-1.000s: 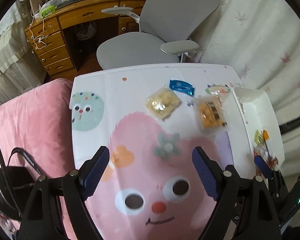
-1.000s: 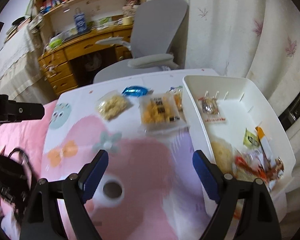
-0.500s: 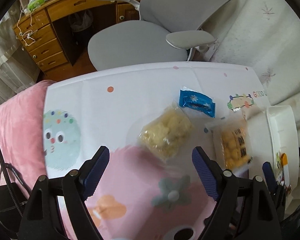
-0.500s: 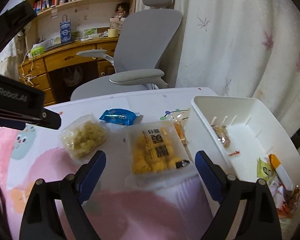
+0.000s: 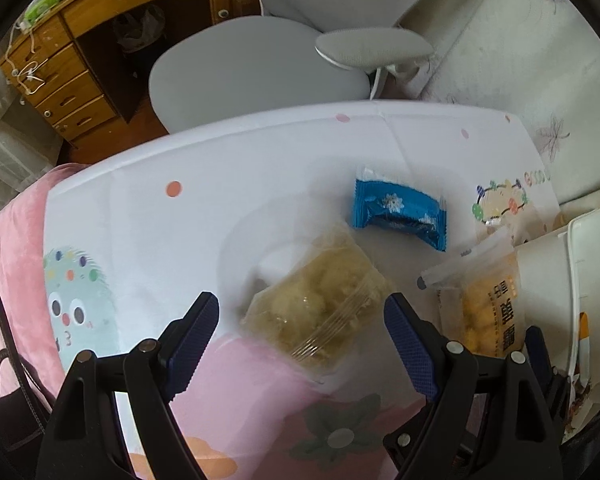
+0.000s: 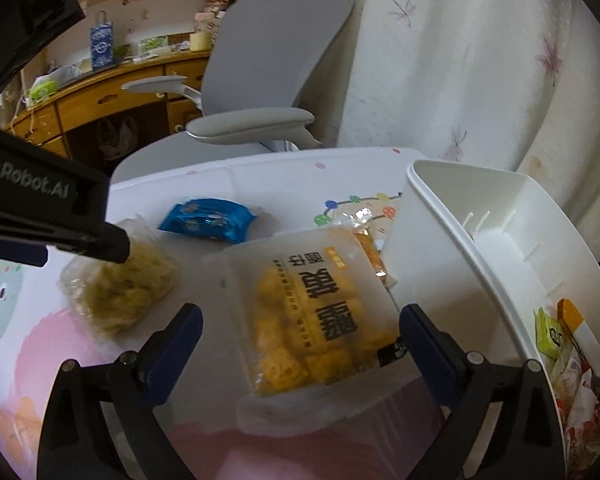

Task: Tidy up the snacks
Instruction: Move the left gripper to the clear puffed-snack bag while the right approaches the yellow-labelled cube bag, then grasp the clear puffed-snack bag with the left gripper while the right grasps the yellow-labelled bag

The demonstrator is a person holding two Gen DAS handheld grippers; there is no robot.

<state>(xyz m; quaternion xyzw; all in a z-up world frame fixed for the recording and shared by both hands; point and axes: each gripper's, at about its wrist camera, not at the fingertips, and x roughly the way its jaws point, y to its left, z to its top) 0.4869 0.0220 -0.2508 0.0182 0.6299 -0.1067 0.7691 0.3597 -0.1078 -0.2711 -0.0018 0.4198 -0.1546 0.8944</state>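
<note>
My left gripper (image 5: 302,330) is open, its fingers on either side of a clear bag of pale yellow snacks (image 5: 320,300) on the table; the bag also shows in the right wrist view (image 6: 116,284). My right gripper (image 6: 300,342) is open around a clear pack of orange-yellow snacks with black print (image 6: 312,308), which also shows at the right of the left wrist view (image 5: 488,312). A blue wrapped snack (image 5: 398,212) lies farther back. A white bin (image 6: 496,240) at the right holds several snack packets (image 6: 568,344).
The table wears a white and pink cartoon cloth (image 5: 220,184). A thin orange packet (image 6: 370,248) lies against the bin's wall. A grey office chair (image 5: 260,76) and a wooden desk (image 5: 60,92) stand beyond the far edge. A pink cushion (image 5: 12,248) lies left.
Both grippers have moved forward and down toward the snacks. The pale bag now lies between my left fingers and the orange pack between my right fingers. Both stay open.
</note>
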